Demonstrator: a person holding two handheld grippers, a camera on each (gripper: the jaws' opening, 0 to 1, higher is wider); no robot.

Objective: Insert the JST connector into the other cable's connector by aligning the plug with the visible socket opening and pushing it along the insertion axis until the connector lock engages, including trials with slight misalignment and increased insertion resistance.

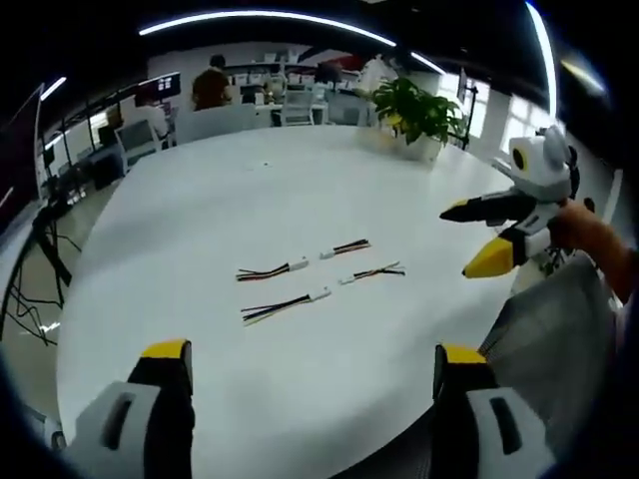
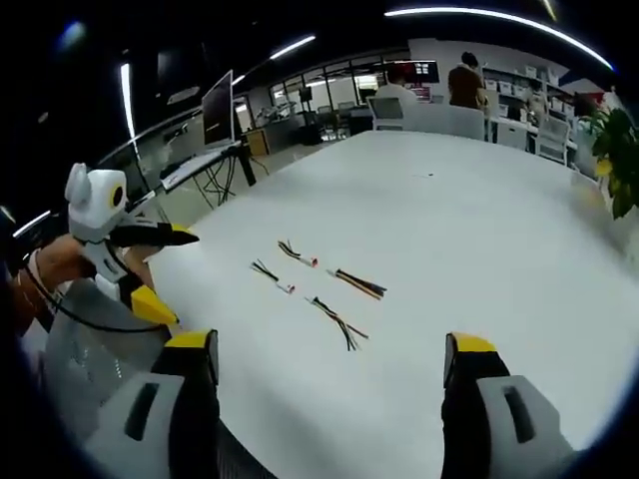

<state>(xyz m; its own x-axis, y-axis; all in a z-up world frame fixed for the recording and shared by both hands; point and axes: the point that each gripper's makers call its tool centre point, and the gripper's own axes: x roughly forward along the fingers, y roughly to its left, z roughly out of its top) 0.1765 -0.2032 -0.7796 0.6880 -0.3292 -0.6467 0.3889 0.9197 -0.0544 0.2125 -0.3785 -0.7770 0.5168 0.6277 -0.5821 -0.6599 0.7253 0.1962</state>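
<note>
Several short cable pieces with white JST connectors lie loose in the middle of the white round table (image 1: 250,190). In the left gripper view, one cable (image 1: 270,271) and another cable (image 1: 345,246) lie in a line with their connector ends facing each other across a small gap. A second pair of cables (image 1: 282,307) sits just nearer. My left gripper (image 1: 313,351) hovers open over the near edge, well short of the cables. The right gripper (image 1: 461,241) comes in from the right, open and holding nothing. In the right gripper view, the cables (image 2: 336,321) lie ahead of my open right gripper (image 2: 331,344), with the left gripper (image 2: 178,277) at the left.
A potted plant (image 1: 414,110) stands at the table's far edge. White chairs (image 1: 215,122) and a seated person (image 1: 212,85) are beyond it. Desks with a monitor (image 2: 220,115) line one side of the room. A person's hand (image 1: 589,235) holds the right gripper.
</note>
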